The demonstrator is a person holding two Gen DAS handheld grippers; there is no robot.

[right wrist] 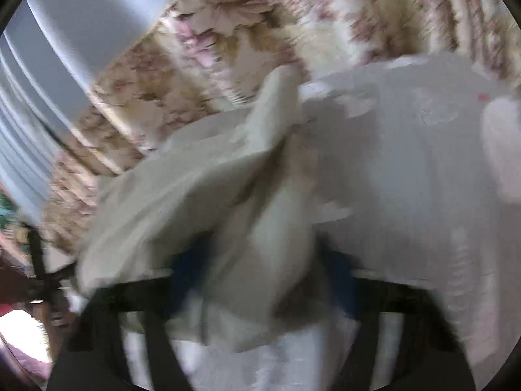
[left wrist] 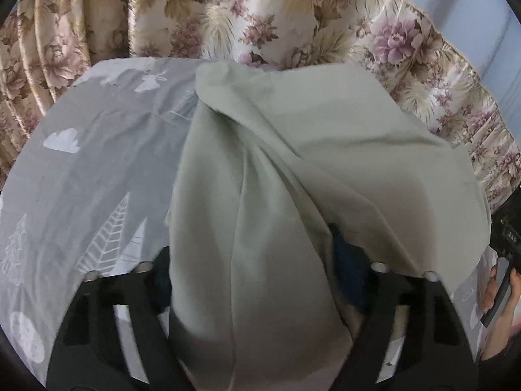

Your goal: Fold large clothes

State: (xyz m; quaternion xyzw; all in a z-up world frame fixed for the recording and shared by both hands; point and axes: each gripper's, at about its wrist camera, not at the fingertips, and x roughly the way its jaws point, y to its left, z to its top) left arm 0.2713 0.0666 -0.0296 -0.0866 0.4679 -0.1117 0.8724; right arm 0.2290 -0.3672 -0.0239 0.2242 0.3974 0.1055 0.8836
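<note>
A large pale grey-green garment (left wrist: 293, 163) hangs bunched between the fingers of my left gripper (left wrist: 257, 280), which is shut on it above the bed. The cloth spreads away to the right. In the right wrist view, which is blurred by motion, my right gripper (right wrist: 260, 267) is shut on another bunch of the same garment (right wrist: 202, 189), lifted off the bed. The blue pads (left wrist: 348, 260) of the left gripper are partly hidden by cloth.
A grey bedsheet (left wrist: 97, 169) printed with white trees and clouds lies under the garment. A floral curtain (left wrist: 228, 13) hangs behind the bed. The other gripper and a hand (left wrist: 508, 260) show at the right edge of the left wrist view.
</note>
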